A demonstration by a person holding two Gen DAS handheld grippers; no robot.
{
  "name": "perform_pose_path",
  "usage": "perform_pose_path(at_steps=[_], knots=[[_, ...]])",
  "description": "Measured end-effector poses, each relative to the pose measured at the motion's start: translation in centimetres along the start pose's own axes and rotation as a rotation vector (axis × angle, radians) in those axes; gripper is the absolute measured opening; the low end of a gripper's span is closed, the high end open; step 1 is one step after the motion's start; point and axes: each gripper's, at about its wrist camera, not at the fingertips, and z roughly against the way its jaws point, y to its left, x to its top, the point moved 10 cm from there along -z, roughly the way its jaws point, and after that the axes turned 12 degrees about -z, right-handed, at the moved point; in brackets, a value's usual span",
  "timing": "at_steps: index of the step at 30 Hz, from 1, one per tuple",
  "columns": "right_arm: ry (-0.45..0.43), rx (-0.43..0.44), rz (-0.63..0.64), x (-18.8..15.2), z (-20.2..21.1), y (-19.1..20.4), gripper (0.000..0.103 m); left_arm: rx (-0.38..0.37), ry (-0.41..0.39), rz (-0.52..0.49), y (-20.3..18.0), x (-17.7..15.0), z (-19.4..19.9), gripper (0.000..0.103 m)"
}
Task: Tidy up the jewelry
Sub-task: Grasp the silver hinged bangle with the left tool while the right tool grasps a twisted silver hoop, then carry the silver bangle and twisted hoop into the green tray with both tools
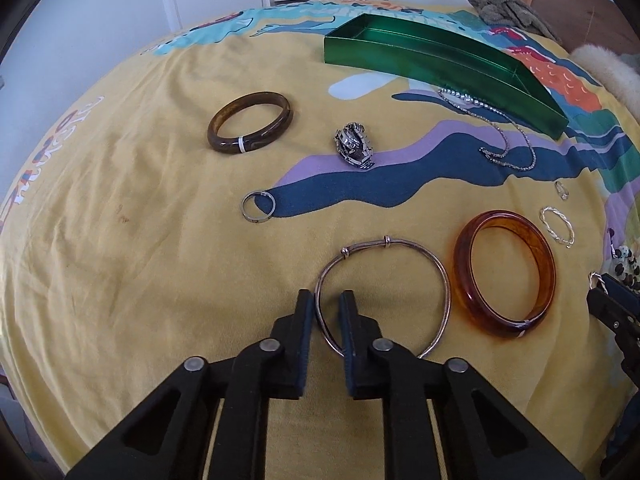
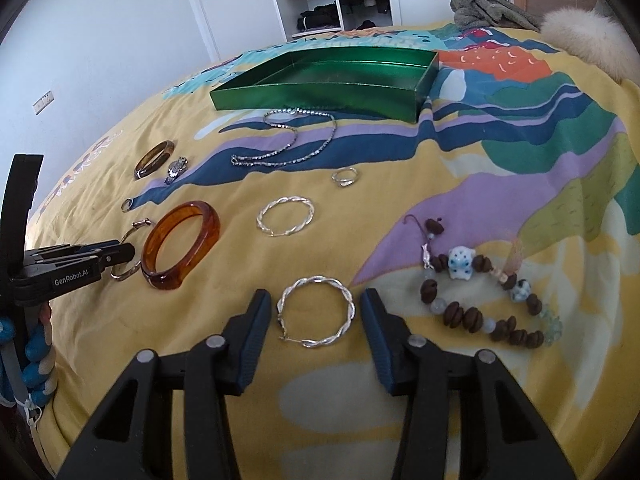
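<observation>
Jewelry lies scattered over the yellow patterned bedspread (image 1: 120, 240), and the green tray (image 2: 320, 92) at the far side is empty, so the sorting looks barely begun. Both hands appear to be at the picking-up step.

The left gripper (image 1: 328, 304) has its jaws drawn narrow around the near-left rim of the thin silver bangle (image 1: 384, 300), one finger outside the ring and one inside, the wire pinched between them. The bangle lies flat on the cloth, just left of the amber bangle (image 1: 504, 276).

The right gripper (image 2: 314, 308) stands with its jaws about half wide, straddling the near twisted silver hoop (image 2: 316, 312). The pads sit either side of the hoop and do not seem to touch it. A bead bracelet (image 2: 480, 300) lies just to its right, and a second twisted hoop (image 2: 285, 216) lies farther off.

Next, I'd judge, the right jaws must close on the hoop without skidding it across the soft cloth, then both pieces need lifting and carrying to the far tray.
</observation>
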Motion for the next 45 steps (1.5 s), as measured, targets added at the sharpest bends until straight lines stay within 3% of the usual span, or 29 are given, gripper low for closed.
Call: perform_pose_path(at_steps=[9, 19, 28, 37, 45], knots=[[-0.051, 0.012, 0.007, -0.3, 3.2, 0.9, 0.037, 0.059, -0.044, -0.02, 0.6, -0.1, 2.8, 0.004], [-0.173, 0.041, 0.033, 0.5, 10.2, 3.3, 0.037, 0.091, -0.144, -0.064, 0.1, 0.4, 9.3, 0.003], [-0.296, 0.056, 0.048, 3.0, 16.6, 4.3, 0.037, 0.084, -0.235, -0.105, -1.4, 2.9, 15.2, 0.003], [-0.42, 0.043, 0.069, 9.5, 22.2, 5.1, 0.037, 0.037, -0.368, -0.142, -3.2, 10.8, 21.7, 0.003], [-0.489, -0.001, 0.126, 18.1, 22.8, 6.5, 0.037, -0.008, -0.421, -0.137, -3.7, 20.1, 22.6, 0.003]])
